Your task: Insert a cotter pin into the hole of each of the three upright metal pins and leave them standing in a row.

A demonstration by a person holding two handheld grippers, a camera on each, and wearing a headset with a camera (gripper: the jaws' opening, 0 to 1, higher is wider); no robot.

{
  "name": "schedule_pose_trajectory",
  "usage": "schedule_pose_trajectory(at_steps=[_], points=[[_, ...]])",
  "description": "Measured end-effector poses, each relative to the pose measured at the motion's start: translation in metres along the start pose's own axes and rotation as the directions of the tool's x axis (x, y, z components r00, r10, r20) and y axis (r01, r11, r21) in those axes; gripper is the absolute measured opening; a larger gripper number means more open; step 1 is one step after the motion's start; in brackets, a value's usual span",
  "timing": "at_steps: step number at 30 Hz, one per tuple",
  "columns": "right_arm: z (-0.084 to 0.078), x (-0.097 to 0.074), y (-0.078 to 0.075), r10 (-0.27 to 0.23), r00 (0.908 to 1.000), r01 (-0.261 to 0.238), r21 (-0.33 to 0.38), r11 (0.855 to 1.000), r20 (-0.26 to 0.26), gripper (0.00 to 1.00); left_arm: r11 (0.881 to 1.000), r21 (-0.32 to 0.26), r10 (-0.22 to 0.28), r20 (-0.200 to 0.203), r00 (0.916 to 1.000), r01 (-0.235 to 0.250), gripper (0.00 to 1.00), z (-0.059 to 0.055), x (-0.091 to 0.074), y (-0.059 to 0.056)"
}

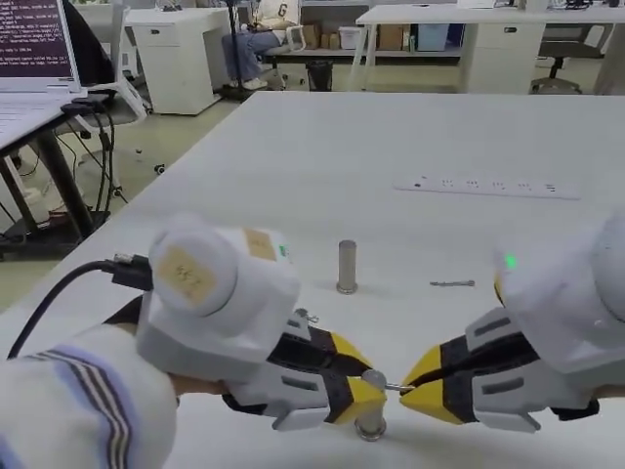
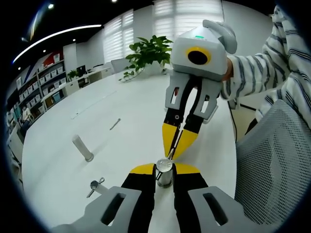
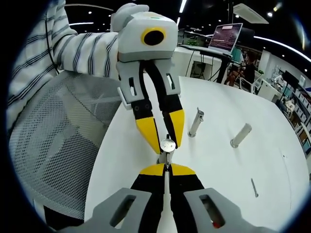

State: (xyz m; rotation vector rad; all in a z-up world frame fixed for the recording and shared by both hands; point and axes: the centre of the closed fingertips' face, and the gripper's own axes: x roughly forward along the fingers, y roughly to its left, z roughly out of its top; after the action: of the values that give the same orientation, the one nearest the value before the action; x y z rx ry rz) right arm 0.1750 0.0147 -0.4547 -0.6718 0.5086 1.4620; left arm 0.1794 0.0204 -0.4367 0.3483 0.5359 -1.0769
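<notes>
At the tabletop's (image 1: 293, 176) near edge, the left tool (image 1: 361, 383) clamps an upright metal pin (image 1: 370, 425); the right tool (image 1: 410, 388), pinched narrow on a cotter pin (image 1: 395, 388), sits at its 3 o'clock; the cotter pin lies level, pointing toward 9 o'clock, tip just beside the head; the insertion probably runs straight across.
</notes>
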Motion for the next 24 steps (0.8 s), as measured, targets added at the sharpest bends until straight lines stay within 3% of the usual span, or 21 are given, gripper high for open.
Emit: schedule_pose_trajectory(at_steps=[12,24], points=[[0.0086,0.0045,0.0030,0.049,0.9985,-0.051,-0.068,0.996,-0.023,0.00,1.000,0.015,-0.007,-0.006,1.0000,0.007,0.09,0.0002,0.0005,-0.0030],[0.0100,0.0014,0.0049,0.061,0.9979,-0.062,-0.077,0.995,-0.021,0.00,1.000,0.005,0.001,-0.009,1.0000,-0.001,0.10,-0.0004,0.0010,-0.0042]])
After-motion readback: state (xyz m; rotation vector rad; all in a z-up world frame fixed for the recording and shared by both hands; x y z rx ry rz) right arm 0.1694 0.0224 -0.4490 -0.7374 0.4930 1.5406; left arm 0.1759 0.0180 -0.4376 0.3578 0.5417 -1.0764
